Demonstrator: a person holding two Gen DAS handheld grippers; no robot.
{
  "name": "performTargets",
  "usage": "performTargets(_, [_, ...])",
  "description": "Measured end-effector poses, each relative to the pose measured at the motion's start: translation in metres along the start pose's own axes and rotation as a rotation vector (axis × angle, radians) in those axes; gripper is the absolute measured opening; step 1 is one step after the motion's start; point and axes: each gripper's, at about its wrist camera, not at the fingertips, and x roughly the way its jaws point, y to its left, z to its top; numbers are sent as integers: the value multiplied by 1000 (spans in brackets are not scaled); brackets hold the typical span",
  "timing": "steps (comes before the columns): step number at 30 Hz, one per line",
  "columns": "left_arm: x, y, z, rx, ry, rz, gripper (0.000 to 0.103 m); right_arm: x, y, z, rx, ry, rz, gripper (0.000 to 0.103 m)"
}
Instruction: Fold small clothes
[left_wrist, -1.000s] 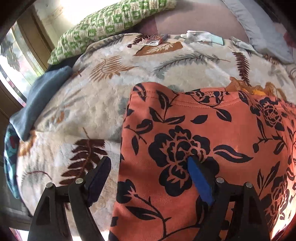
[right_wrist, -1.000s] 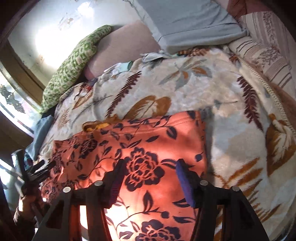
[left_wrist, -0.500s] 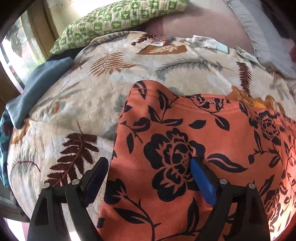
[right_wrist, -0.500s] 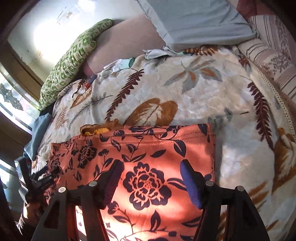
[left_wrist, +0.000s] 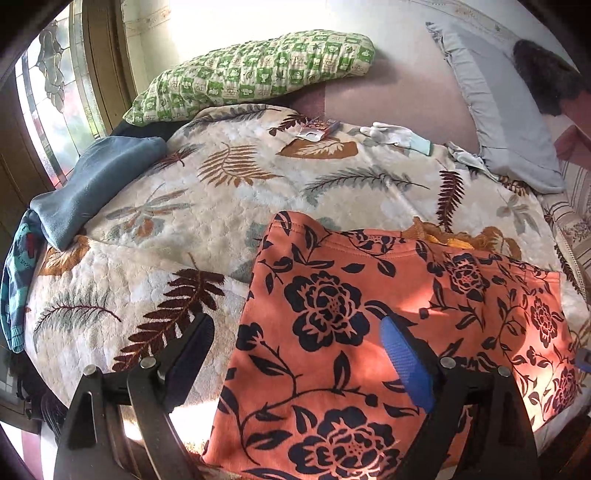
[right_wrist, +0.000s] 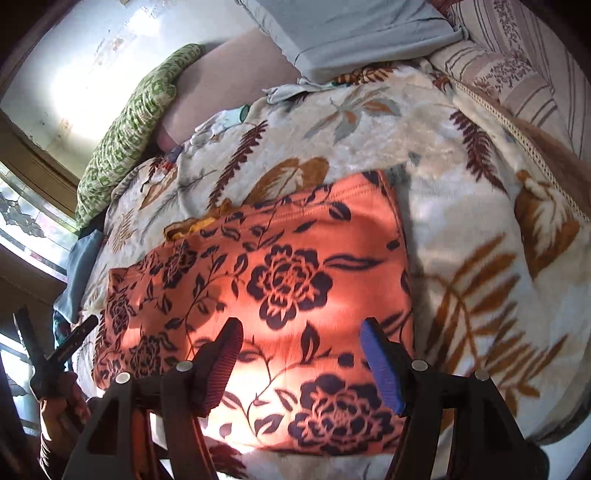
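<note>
Now we hold both grippers over the bed, above an orange garment with a black flower print (left_wrist: 388, 332) that lies flat on a cream blanket with a leaf pattern (left_wrist: 221, 192). In the left wrist view the garment fills the lower right of the frame, its stitched hem running across the middle. The left gripper (left_wrist: 295, 350) has its jaws spread wide with nothing clamped; one finger sits over the blanket beside the garment's left edge, the other over the printed cloth. In the right wrist view the garment takes the centre and lower left, and the right gripper (right_wrist: 301, 354) has its jaws parted above the fabric, gripping nothing; whether its pads touch the cloth we cannot tell. A bit of yellow fabric (right_wrist: 195, 225) peeks from under the hem. At the lower left of that view we see a hand (right_wrist: 61, 402) holding the other gripper's handle. Toward the top of the left wrist view lie a green checked pillow (left_wrist: 258, 70), a grey pillow (left_wrist: 498, 110), a folded blue cloth (left_wrist: 96, 184) at the left and a pale glove (left_wrist: 391, 134).
</note>
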Motion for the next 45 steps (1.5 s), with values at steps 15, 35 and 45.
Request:
performTargets(15, [-24, -6, -23, 18, 3, -46, 92, 18, -21, -44, 57, 67, -63, 78])
performTargets(35, [38, -23, -47, 80, 153, -16, 92, -2, -6, -10, 23, -8, -77, 81])
performTargets(45, [41, -23, -43, 101, 167, 8, 92, 65, -41, 37, 111, 16, -50, 82])
